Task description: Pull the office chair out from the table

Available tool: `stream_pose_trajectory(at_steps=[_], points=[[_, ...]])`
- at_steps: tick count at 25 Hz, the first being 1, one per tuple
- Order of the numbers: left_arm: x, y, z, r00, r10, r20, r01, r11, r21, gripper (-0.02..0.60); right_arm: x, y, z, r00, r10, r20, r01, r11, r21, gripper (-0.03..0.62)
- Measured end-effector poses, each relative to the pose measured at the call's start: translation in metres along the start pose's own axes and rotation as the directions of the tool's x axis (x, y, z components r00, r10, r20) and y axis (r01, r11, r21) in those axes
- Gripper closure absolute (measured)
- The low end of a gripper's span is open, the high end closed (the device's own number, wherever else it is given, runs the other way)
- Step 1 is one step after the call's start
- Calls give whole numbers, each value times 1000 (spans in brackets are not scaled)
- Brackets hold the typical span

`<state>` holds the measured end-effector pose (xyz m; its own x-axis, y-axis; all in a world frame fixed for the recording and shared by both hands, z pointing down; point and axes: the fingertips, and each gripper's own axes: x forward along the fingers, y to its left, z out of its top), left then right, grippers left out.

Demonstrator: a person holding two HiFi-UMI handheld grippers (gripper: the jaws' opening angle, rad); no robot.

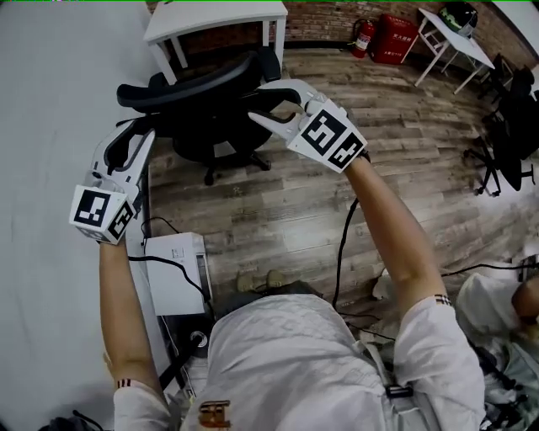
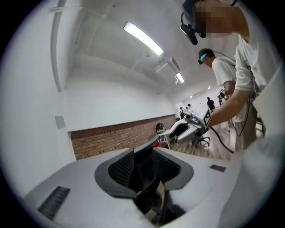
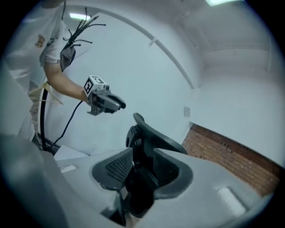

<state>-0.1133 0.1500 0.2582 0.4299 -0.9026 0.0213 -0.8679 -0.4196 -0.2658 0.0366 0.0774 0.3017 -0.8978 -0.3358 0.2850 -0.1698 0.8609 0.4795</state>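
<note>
The black office chair [image 1: 202, 118] stands on the wood floor just in front of a white table [image 1: 215, 18], its backrest toward me. My left gripper [image 1: 139, 139] is at the backrest's left edge, and my right gripper [image 1: 271, 108] at its right edge. In the left gripper view the jaws [image 2: 144, 171] are shut on a black chair part [image 2: 143, 156] that fills the gap between the pads. The right gripper [image 3: 140, 171] likewise clamps a black curved chair part [image 3: 153, 136]. Each gripper view shows the other gripper beyond it: the right one [image 2: 189, 127] and the left one [image 3: 104, 101].
A white wall [image 1: 50, 101] runs along the left. A white box [image 1: 173, 274] and cables [image 1: 344, 244] lie on the floor near my feet. A fire extinguisher [image 1: 362, 38], red case [image 1: 396, 38], second white table [image 1: 455, 42] and another black chair [image 1: 509, 139] are at the right.
</note>
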Motion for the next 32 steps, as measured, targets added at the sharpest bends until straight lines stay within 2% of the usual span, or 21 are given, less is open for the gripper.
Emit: stream_pose_trajectory(at_steps=[3, 7, 12, 20, 23, 32], points=[[5, -22, -1, 999, -22, 39, 25, 996, -84, 474, 6, 14, 16, 997, -24, 74, 19, 998, 67, 499], [12, -42, -3, 996, -46, 79, 57, 988, -145, 526, 13, 30, 30, 986, -55, 156, 32, 989, 145, 591], [18, -57, 4, 990, -65, 128, 89, 977, -195, 577, 13, 44, 43, 965, -86, 249, 21, 967, 255, 592], [16, -64, 10, 984, -67, 167, 109, 960, -258, 581, 5, 60, 69, 911, -111, 397, -76, 901, 427, 592], [15, -68, 9, 983, -77, 166, 119, 959, -259, 581, 6, 64, 68, 906, -115, 407, -88, 890, 447, 592], [6, -72, 5, 983, -99, 153, 136, 957, -255, 581, 12, 78, 69, 922, -101, 373, -58, 918, 392, 594]])
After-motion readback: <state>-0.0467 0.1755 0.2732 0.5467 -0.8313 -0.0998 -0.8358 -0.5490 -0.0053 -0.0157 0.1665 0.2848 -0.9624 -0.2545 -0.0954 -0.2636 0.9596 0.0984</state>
